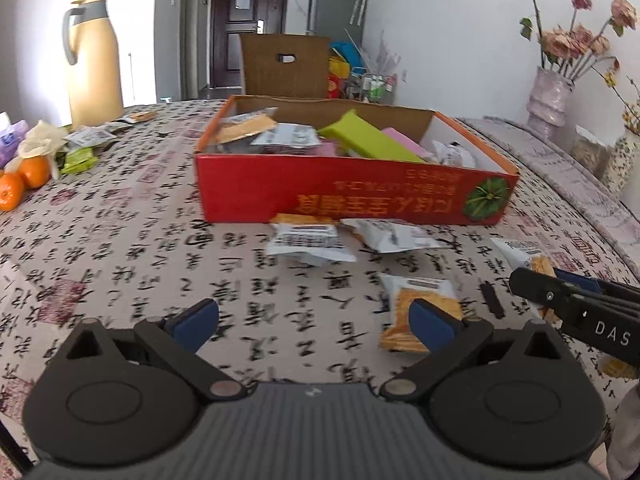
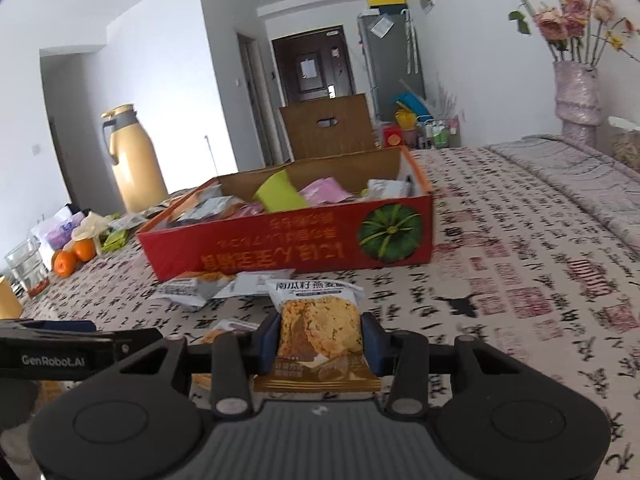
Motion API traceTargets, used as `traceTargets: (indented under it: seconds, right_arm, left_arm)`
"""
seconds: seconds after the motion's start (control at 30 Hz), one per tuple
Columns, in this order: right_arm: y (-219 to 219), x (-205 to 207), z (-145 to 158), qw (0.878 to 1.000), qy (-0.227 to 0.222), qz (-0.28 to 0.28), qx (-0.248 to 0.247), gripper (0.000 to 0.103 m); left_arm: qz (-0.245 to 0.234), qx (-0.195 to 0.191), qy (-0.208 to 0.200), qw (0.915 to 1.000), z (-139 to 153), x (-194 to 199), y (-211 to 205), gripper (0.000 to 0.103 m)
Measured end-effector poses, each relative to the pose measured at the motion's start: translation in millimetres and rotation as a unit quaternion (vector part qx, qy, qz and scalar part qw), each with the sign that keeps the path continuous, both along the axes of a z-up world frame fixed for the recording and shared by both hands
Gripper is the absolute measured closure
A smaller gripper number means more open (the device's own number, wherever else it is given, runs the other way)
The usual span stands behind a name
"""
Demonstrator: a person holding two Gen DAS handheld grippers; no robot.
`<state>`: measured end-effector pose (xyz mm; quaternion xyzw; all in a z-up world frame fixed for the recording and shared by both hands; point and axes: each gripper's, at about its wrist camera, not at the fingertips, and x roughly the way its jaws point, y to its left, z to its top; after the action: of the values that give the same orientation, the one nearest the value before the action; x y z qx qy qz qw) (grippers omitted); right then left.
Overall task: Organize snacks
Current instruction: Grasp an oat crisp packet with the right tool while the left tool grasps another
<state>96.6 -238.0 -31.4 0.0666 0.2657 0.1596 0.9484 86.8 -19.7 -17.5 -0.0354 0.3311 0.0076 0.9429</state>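
A red cardboard box (image 1: 352, 196) (image 2: 288, 244) holding several snack packs stands mid-table. In the right wrist view my right gripper (image 2: 320, 338) is shut on an oat cracker packet (image 2: 320, 320), its blue pads pressing both sides. It also enters the left wrist view as a black arm (image 1: 576, 304) over a packet (image 1: 524, 256). My left gripper (image 1: 316, 316) is open above the tablecloth, nothing between its fingers; a cracker packet (image 1: 404, 308) lies just by its right pad. Two white packets (image 1: 304, 240) (image 1: 392, 234) lie in front of the box.
A yellow thermos jug (image 1: 94, 60) stands at the far left, with oranges (image 1: 24, 180), green packets (image 1: 78, 160) and a glass (image 2: 26, 268) near it. A vase of flowers (image 1: 550, 96) stands at the right, a brown chair back (image 1: 284, 66) behind the box.
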Motion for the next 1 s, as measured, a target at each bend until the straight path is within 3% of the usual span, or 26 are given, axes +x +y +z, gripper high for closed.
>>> traceTargets:
  seconds: [0.47,0.8,0.87,1.0]
  right_arm:
    - [-49.5,4.1,-11.9,0.997,-0.023,-0.070,0.004,0.061]
    - [-58.6,11.9,-18.9,0.997,-0.021,-0.069,0.012,0.061]
    - [-58.1,12.3,-20.6,0.998,-0.019,-0.064,0.015,0.061]
    - [-58.4,12.6,-22.1,0.998,-0.017,-0.059,0.020,0.061]
  left_arm:
    - [-0.023,0.027,0.033,0.9988,-5.6,30.8,-55.6,0.000]
    - [-0.028,0.048,0.053,0.9970,-16.6,45.7,-77.0,0.000]
    - [-0.029,0.048,0.057,0.9968,-18.4,47.4,-78.6,0.002]
    - [-0.035,0.045,0.066,0.9962,-21.7,50.1,-79.6,0.016]
